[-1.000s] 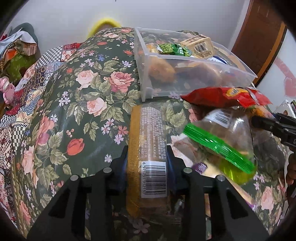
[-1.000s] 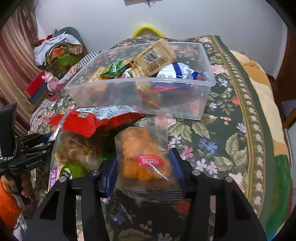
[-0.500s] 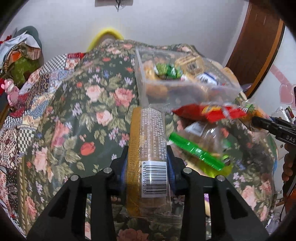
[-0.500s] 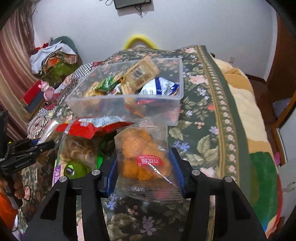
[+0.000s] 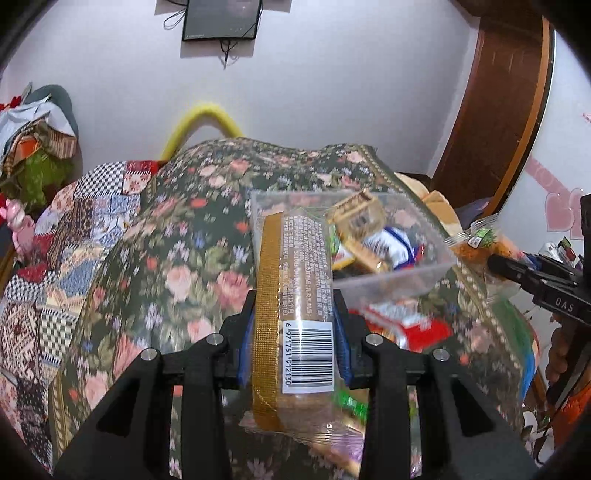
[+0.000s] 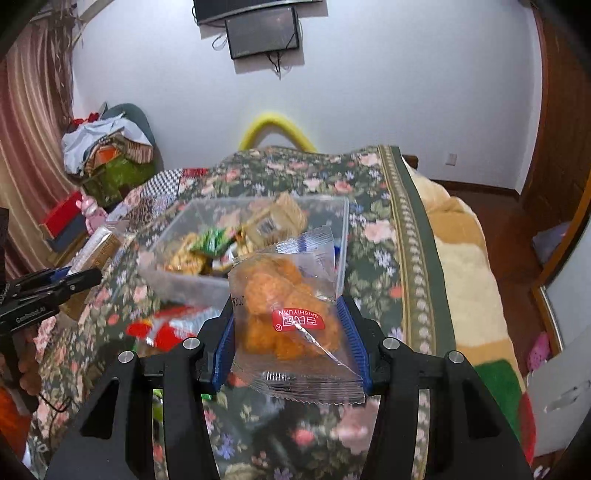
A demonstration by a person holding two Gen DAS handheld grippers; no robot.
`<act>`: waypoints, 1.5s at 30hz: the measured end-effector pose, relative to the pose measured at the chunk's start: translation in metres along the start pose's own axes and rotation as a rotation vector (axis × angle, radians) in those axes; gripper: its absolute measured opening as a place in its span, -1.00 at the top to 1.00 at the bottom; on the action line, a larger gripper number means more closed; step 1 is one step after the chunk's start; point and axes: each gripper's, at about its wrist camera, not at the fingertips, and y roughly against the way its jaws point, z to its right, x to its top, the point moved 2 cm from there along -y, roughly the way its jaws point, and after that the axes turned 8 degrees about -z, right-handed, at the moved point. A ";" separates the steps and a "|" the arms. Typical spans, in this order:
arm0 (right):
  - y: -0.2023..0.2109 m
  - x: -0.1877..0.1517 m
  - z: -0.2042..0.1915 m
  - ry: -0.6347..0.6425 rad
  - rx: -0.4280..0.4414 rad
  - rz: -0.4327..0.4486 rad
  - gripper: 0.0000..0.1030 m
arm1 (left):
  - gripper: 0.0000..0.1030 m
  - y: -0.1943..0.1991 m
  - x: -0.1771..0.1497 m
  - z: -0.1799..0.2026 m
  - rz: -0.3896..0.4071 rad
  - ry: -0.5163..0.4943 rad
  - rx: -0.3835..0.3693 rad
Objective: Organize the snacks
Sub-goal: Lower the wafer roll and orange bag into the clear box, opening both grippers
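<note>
Left wrist: your left gripper (image 5: pixel 293 328) clamps the long biscuit pack (image 5: pixel 295 295); clear bin (image 5: pixel 391 280) beyond. Right gripper (image 6: pixel 290 332) – pinching the orange snack bag (image 6: pixel 288 314).

You have a bed under a dark floral bedspread (image 6: pixel 373 236) in front of you. Beyond its far end a yellow foam arch (image 6: pixel 275 127) stands against the white wall, with a dark screen (image 6: pixel 264 35) hung above it. Left of the bed sit a heap of clothes (image 6: pixel 107 147), a striped curtain (image 6: pixel 26 122) and a small pink toy (image 5: pixel 20 225). Right of the bed stands a brown wooden door (image 5: pixel 495 110).
</note>
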 end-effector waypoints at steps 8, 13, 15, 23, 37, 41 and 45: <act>-0.017 0.026 -0.005 0.020 0.007 0.028 0.06 | 0.30 -0.027 0.040 0.011 0.004 -0.016 -0.032; -0.034 0.039 -0.010 0.032 0.027 0.022 0.06 | 0.30 -0.051 0.058 0.020 -0.012 -0.019 -0.055; -0.044 0.043 -0.014 0.043 0.031 0.013 0.06 | 0.30 -0.061 0.063 0.022 -0.020 -0.015 -0.067; -0.083 0.049 -0.018 0.058 0.038 -0.053 0.06 | 0.30 -0.105 0.081 0.027 -0.070 -0.026 -0.065; -0.110 0.045 -0.008 0.036 0.001 -0.115 0.02 | 0.25 -0.140 0.075 0.018 -0.137 0.012 -0.036; -0.100 0.044 -0.010 0.051 -0.013 -0.111 -0.01 | 0.22 -0.128 0.075 0.013 -0.135 0.036 -0.038; -0.083 0.042 -0.012 0.061 -0.016 -0.094 -0.15 | 0.09 -0.104 0.072 0.016 -0.104 0.015 -0.029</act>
